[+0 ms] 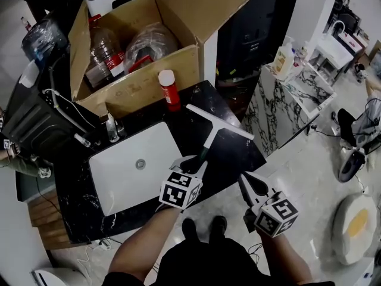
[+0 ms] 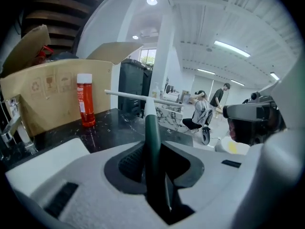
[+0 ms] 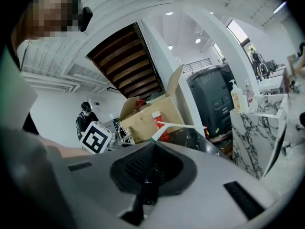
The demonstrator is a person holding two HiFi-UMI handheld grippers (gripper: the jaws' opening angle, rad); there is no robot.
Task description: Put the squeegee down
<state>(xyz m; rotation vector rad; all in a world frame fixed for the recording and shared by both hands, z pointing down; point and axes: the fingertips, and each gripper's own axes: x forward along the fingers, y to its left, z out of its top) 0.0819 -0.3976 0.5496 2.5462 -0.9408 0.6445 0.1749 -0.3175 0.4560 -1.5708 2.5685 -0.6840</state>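
Note:
The squeegee (image 1: 209, 137) has a dark green handle and a long white blade (image 1: 220, 122). My left gripper (image 1: 193, 164) is shut on the handle's end and holds it low over the black countertop (image 1: 196, 109), just right of the white sink (image 1: 122, 174). In the left gripper view the green handle (image 2: 152, 137) runs between the jaws, with the blade (image 2: 138, 96) crosswise ahead. My right gripper (image 1: 244, 180) hangs to the right, off the counter's front edge, shut with nothing in it. Its view, along the right gripper (image 3: 150, 175), shows the squeegee (image 3: 177, 124) from the side.
A red bottle with a white cap (image 1: 169, 89) stands behind the squeegee, in front of an open cardboard box (image 1: 143, 46) of plastic bottles. A faucet (image 1: 111, 128) stands at the sink's back. A marble counter (image 1: 286, 97) with a soap bottle lies to the right. People stand far off.

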